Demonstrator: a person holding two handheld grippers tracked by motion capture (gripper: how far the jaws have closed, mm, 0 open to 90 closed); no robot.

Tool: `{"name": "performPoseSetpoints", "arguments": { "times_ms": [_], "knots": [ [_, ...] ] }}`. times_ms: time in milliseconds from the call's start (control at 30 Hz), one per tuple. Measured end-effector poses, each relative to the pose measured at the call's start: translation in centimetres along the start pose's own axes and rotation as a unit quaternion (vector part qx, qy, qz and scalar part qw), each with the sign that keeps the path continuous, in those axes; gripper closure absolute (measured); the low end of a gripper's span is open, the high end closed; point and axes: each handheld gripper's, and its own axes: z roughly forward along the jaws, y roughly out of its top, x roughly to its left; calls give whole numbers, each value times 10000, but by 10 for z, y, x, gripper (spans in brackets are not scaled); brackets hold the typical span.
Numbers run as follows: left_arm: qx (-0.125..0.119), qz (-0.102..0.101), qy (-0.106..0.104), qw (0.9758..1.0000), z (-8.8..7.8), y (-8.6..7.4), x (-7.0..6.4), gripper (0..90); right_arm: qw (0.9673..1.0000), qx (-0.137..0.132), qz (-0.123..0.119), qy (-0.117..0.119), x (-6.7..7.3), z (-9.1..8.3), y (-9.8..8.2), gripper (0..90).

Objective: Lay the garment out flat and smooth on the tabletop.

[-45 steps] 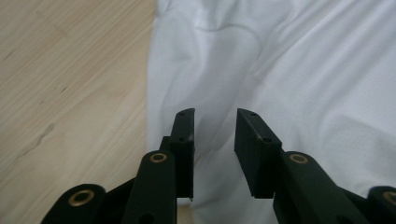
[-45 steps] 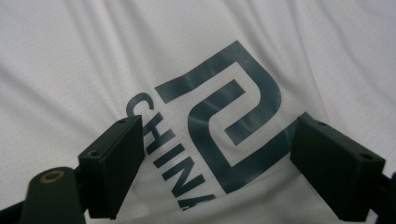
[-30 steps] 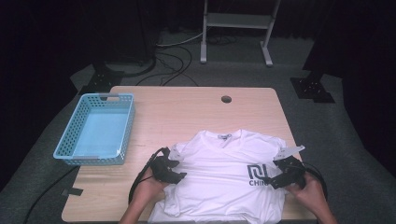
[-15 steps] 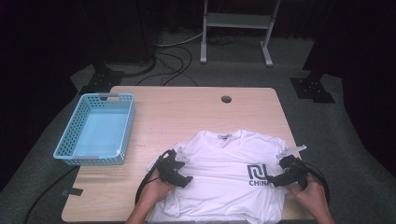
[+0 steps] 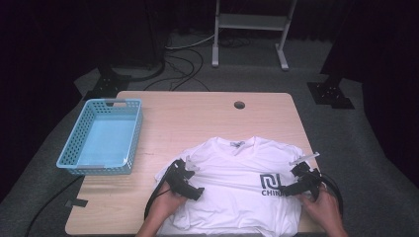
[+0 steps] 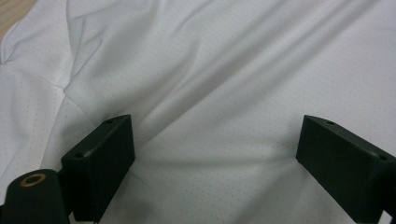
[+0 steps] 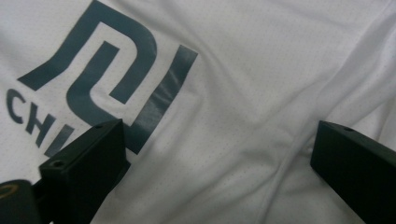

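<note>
In the high view a white T-shirt point(image 5: 237, 192) lies spread flat on the near half of the wooden table point(image 5: 197, 113), collar pointing away, with a blue basket point(image 5: 101, 136) well apart at the table's left edge. The left gripper point(image 5: 196, 191) rests over the shirt's left side and the right gripper point(image 5: 290, 189) over its right side, beside the dark logo point(image 5: 271, 183). In the left gripper view the jaws have just been opening and stand wide, released, over wrinkled white cloth point(image 6: 210, 93). In the right gripper view the jaws have likewise just been opening and stand wide apart, grasping nothing, above the logo point(image 7: 112, 74).
</note>
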Motion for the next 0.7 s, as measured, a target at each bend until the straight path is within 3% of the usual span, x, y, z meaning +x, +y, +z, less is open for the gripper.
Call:
{"name": "performPoseSetpoints", "arguments": {
  "times_ms": [167,267,467,633,700],
  "knots": [
    [-95,-161,130,9997,5,5,18,103,9999,73,71,-39,-6,8,15,0],
    [-61,-199,154,9997,13,16,38,103,10000,34,-28,4,-17,16,32,0],
    [22,-225,185,9996,32,45,86,104,9998,137,-105,52,-48,38,82,0],
    [-32,-410,282,9988,49,66,121,104,10000,67,55,-30,-70,56,119,0],
    [-29,-525,361,9980,53,72,125,103,9997,13,219,-96,-76,60,128,0]
  ]
}}
